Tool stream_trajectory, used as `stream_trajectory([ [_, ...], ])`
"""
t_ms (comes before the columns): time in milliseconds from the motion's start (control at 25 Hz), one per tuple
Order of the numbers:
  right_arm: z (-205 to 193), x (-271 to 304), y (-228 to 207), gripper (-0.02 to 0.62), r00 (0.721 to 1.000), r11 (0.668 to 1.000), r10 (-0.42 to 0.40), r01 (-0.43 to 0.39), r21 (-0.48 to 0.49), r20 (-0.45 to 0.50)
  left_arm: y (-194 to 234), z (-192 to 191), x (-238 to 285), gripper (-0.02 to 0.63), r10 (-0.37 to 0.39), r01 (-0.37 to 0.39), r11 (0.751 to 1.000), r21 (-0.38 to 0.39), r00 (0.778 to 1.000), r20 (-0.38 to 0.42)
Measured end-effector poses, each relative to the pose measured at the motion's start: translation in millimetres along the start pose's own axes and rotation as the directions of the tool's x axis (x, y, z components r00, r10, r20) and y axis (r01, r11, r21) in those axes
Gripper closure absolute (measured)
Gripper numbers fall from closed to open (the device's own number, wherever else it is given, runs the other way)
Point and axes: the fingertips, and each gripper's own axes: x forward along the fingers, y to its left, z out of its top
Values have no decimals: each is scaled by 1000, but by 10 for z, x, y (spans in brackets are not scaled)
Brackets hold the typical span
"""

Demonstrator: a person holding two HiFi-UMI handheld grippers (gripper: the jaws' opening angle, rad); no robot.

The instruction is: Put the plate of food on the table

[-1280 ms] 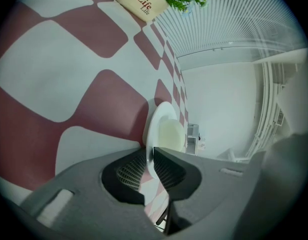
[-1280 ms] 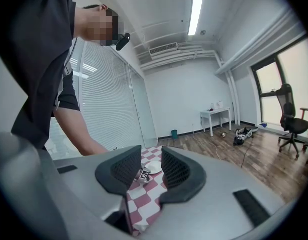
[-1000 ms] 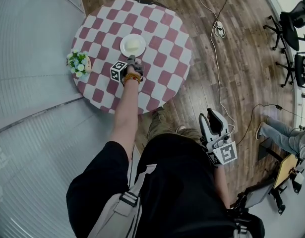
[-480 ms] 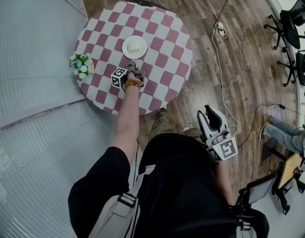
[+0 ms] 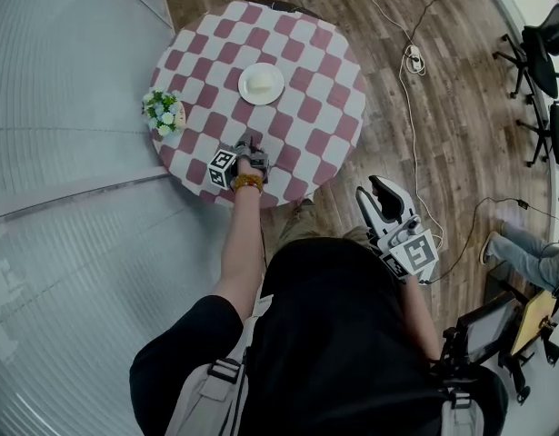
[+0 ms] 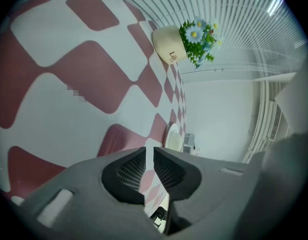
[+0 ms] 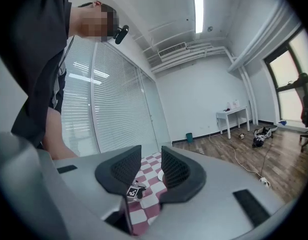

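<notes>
A white plate of pale food rests on the round table with the red and white chequered cloth, past its middle. My left gripper hovers over the table's near edge, a few squares short of the plate, with its jaws drawn to a thin slit and nothing in them. In the left gripper view, the left gripper points across the cloth at the plate, seen edge-on. My right gripper hangs beside my hip over the floor, empty, with its jaws slightly apart.
A small pot of flowers stands at the table's left edge. Glass partitions with blinds run along the left. On the wooden floor lie a cable, office chairs and a seated person's legs.
My left gripper was at the plate's near rim a second ago. It has since drawn back toward the table's near edge, leaving the plate on the cloth. The right gripper has barely moved.
</notes>
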Motion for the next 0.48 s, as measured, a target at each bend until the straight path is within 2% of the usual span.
stream_trajectory([
  [120,-3,141,86,463,999,999,47,-47,-11,0,155,-6,-338,575,-5,5,1000,15,1000,-16],
  [360,24,362,202,463,992,992,125,-125,-18,-9,449,-103,-887,575,54,-46,993,108,995,-81],
  [480,12,476,188,463,986,986,168,-168,-10,-11,504,-49,-1065,575,39,-34,995,95,998,-56],
])
